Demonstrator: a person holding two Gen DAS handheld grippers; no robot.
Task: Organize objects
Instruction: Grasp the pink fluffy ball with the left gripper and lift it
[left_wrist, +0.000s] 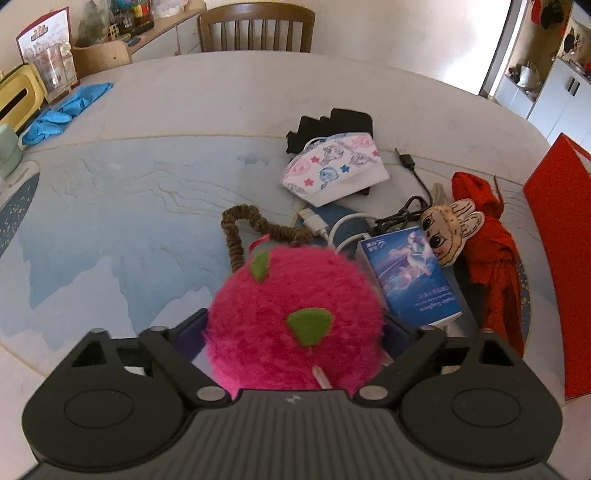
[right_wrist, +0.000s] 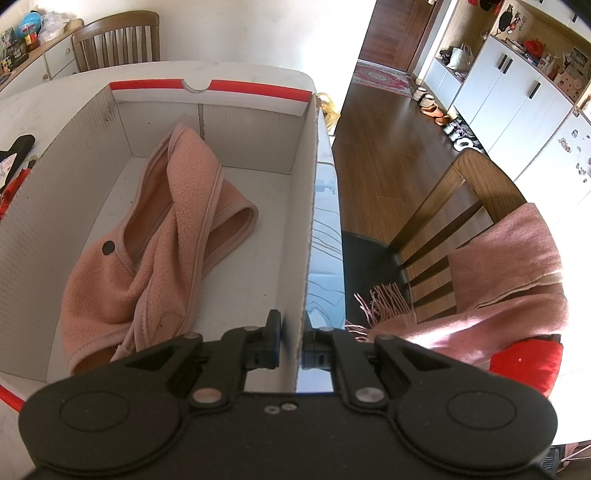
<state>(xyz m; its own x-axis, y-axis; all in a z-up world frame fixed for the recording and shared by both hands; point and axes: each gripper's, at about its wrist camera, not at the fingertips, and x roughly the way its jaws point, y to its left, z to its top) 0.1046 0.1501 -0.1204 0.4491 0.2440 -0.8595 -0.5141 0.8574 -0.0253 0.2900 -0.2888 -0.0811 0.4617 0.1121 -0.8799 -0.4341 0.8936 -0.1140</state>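
Observation:
A fuzzy pink plush ball (left_wrist: 291, 306) with green felt patches sits between the wide-set fingers of my left gripper (left_wrist: 295, 326); the blue pads touch its fur on both sides. Behind it on the table lie a brown scrunchie (left_wrist: 243, 229), a printed face mask (left_wrist: 332, 166), a blue packet (left_wrist: 410, 273), a cartoon-face charm (left_wrist: 447, 232) and a red cloth (left_wrist: 491, 251). My right gripper (right_wrist: 291, 332) is shut on the right wall of a white cardboard box (right_wrist: 310, 184) with a red rim. A pink fleece garment (right_wrist: 162, 236) lies inside the box.
A black cloth (left_wrist: 332, 122), a black cable (left_wrist: 410, 166) and a white cable (left_wrist: 314, 221) lie among the clutter. Blue gloves (left_wrist: 66, 110) rest at the far left. The red box side (left_wrist: 554, 240) stands at right. A chair with a pink scarf (right_wrist: 509, 273) is beside the table.

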